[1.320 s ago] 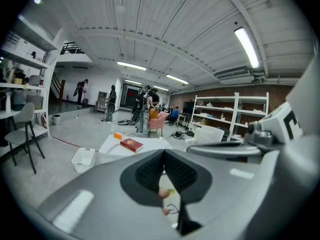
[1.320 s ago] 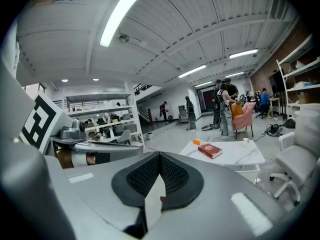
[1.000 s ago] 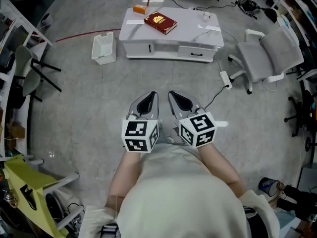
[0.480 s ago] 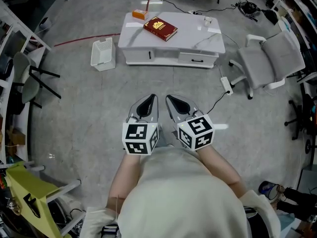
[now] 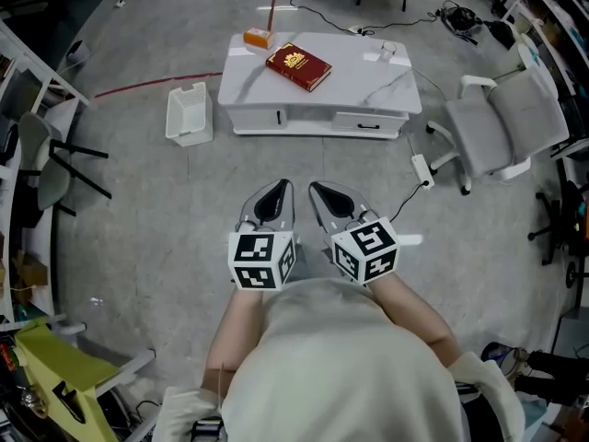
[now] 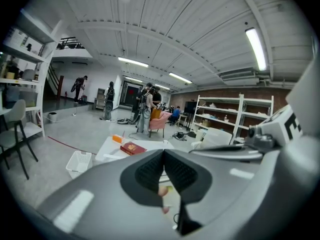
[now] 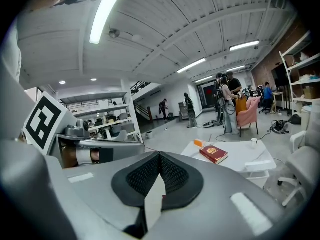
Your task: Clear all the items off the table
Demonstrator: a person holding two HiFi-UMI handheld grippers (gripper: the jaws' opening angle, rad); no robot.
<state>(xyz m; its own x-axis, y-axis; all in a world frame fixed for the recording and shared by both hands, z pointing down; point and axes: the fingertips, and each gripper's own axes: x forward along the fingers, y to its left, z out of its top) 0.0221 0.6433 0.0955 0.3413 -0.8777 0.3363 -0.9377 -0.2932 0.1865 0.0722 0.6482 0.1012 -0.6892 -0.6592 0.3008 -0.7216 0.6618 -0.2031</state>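
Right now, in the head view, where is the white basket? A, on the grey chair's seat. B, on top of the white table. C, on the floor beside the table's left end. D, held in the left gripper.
C: the white basket stands on the floor just off the left end of the white table, touching neither gripper.

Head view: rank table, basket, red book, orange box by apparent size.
1. table
2. basket
3. red book, only somewhat smaller than the basket
4. orange box
All sit at a similar distance from the camera, so the order should hold.
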